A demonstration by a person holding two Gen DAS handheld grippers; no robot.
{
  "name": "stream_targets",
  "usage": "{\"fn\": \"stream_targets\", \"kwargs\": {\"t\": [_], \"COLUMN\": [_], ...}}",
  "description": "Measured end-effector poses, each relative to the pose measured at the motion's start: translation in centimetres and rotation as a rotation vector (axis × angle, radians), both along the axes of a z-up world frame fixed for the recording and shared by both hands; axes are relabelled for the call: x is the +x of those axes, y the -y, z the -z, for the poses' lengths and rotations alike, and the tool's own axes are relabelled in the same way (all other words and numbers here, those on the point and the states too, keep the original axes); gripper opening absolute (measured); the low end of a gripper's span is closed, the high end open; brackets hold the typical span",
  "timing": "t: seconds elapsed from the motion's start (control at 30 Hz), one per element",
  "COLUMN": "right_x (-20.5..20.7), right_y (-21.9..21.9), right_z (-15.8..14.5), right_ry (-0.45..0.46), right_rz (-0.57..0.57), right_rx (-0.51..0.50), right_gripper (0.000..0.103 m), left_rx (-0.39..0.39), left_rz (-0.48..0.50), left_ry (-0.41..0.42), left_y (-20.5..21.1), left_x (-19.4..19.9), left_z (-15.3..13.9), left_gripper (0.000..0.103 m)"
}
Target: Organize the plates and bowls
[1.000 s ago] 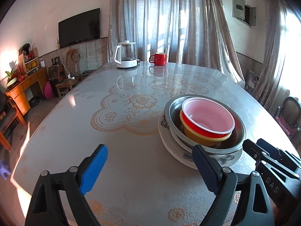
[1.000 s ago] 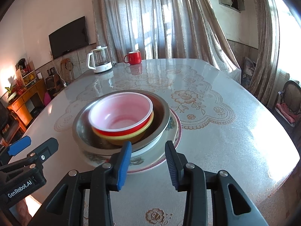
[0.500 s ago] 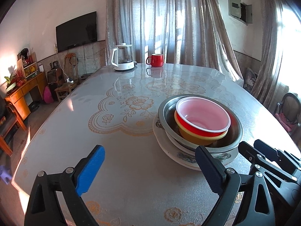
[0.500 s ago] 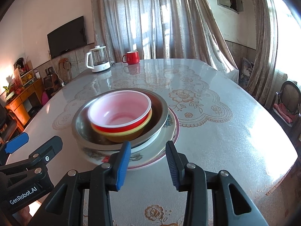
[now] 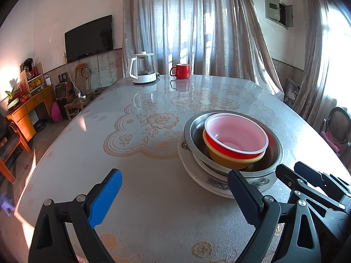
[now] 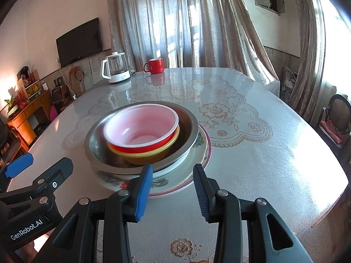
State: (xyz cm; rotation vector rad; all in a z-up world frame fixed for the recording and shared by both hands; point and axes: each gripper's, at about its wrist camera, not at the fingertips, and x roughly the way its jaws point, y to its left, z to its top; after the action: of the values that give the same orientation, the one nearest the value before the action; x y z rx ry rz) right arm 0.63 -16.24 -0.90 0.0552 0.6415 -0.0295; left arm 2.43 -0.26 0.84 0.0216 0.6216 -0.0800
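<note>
Both tongs empty: left tongs [image 5: 175, 199] wide, right tongs [image 6: 173, 194] narrower. Nested stack near desk [image 6: 263, 153] front edge; red plastic bowl [image 6: 142, 129] light, slick; grip rim.

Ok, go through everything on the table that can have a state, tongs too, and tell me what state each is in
Left tongs: open, empty.
Right tongs: open, empty, near the plate's rim.
Red plastic bowl: empty, nested in the yellow one.
Yellow bowl: nested in the steel basin.
Steel basin: on the floral plate.
Floral plate: bottom of the stack.
Glass kettle: upright, lid on.
Red mug: upright.
</note>
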Motion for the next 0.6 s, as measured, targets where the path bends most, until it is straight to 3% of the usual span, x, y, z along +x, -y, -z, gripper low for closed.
{"fn": "stream_targets", "kwargs": {"t": [0.6], "right_x": [0.33], "right_y": [-0.31], "right_z": [0.06], "right_ry": [-0.005], "right_rz": [-0.009], "right_rx": [-0.002], "right_gripper": [0.038], "left_rx": [-0.001], "left_rz": [0.003], "left_ry": [0.007], "left_y": [0.09], "left_x": [0.04], "left_z": [-0.05], "left_gripper": [0.097]}}
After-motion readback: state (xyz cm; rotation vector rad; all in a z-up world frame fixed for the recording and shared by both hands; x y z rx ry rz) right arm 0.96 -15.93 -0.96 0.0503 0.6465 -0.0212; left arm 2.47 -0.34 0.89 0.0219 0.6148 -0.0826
